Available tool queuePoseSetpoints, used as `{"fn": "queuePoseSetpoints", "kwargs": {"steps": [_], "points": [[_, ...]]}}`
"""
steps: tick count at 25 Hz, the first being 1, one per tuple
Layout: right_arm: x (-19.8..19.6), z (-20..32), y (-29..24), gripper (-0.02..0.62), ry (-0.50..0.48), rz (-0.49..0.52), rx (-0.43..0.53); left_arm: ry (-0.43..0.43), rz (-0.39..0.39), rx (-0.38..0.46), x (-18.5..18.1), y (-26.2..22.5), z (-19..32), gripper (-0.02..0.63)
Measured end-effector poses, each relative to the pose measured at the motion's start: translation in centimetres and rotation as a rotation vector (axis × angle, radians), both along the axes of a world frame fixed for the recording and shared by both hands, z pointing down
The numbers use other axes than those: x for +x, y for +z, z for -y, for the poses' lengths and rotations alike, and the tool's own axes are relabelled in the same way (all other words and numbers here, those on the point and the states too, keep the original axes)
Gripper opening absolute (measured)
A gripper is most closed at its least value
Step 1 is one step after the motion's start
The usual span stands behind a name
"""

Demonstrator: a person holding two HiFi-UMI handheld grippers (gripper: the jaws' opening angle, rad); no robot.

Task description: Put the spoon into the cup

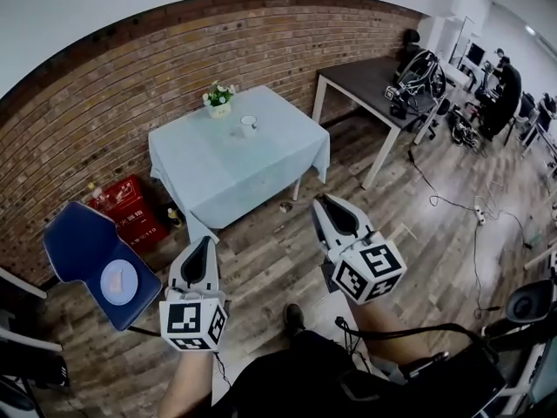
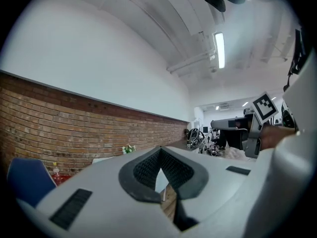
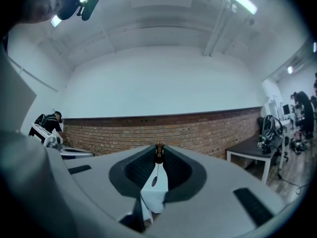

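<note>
Floorboards separate both grippers from the table (image 1: 218, 181), which stands against the brick wall under a pale blue cloth. The coming move turns on that gap, since the target is straight ahead of the jaws and well apart from them.

On the table, a flower pot (image 1: 219, 100) holding small white blooms sits at the middle of the far edge. The cup (image 1: 249, 126) stands just beside it, a little in from that edge and towards the far right corner. It is white and upright, but too small here to tell whether anything is in it.

The right gripper (image 3: 158, 148) is slightly nearer the table. It pinches the spoon (image 3: 155, 175) by its brown handle end at the very jaw tips. The spoon's long axis runs nearly upright, with the bowl hanging low between the pads. That bowl-down hang looks suited to lowering it into the cup from above.

The left gripper (image 2: 159, 150) has its jaws pressed together at the tips with nothing between them.
</note>
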State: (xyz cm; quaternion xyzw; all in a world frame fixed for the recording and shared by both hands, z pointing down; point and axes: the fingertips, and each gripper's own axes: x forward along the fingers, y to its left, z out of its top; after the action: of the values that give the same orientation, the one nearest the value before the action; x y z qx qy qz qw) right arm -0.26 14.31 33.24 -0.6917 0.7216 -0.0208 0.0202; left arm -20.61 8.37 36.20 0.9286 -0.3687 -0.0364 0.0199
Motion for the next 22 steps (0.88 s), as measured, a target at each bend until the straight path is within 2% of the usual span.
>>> {"fn": "queuePoseSetpoints", "kwargs": {"steps": [13, 22], "points": [[8.0, 6.4, 0.2, 0.058, -0.012, 0.0, -0.011, 0.02, 0.013, -0.015, 8.4, -0.4, 7.2, 0.009], [13.4, 10.3, 0.5, 0.057, -0.029, 0.028, -0.014, -0.009, 0.07, -0.005, 14.2, -0.6, 11.4, 0.009]]}}
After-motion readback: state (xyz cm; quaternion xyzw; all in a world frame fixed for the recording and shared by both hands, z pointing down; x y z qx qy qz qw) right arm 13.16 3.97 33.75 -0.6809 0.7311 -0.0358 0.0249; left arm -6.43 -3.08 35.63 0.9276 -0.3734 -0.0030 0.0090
